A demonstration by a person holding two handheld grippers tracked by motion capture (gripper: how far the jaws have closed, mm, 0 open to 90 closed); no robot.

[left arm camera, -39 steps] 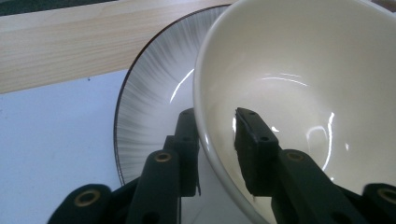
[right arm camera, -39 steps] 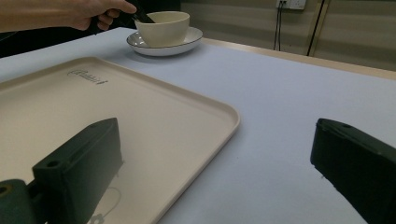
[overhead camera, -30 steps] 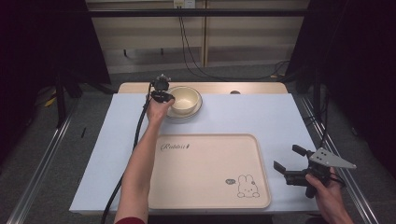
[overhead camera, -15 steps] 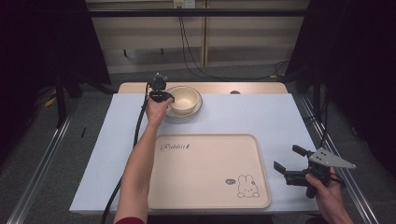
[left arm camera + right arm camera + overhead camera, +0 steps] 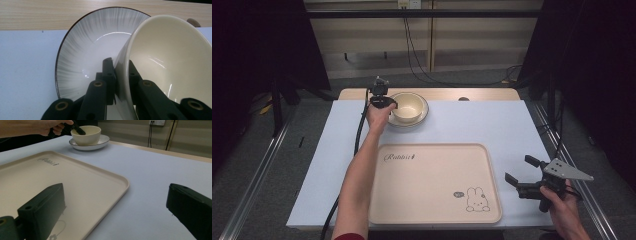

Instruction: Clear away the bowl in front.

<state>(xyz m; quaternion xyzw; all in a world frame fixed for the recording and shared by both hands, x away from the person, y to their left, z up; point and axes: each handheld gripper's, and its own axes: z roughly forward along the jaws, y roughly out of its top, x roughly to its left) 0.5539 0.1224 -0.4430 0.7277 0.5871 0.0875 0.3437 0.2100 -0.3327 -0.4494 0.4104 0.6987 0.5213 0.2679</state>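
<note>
At the near right table edge the right gripper rests level with jaws spread beside the tray, while the left forearm, extended across the table, holds the left gripper pinching the bowl wall on the far plate, the bowl's base hidden.

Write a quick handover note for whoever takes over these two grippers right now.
Left gripper: shut on the bowl's near wall, one jaw inside, one outside.
Right gripper: open, holding nothing, hovering off the tray's right edge.
Bowl: sits on the plate at the table's far side; in the left gripper view it looks tipped, so it may be starting to lift.
Tray: near side of the table, nothing on it.
Done: bowl gripped.
Left, probably: lift the bowl off the plate and set it on the tray; the plate may follow. Watch that the plate does not drag along.
</note>
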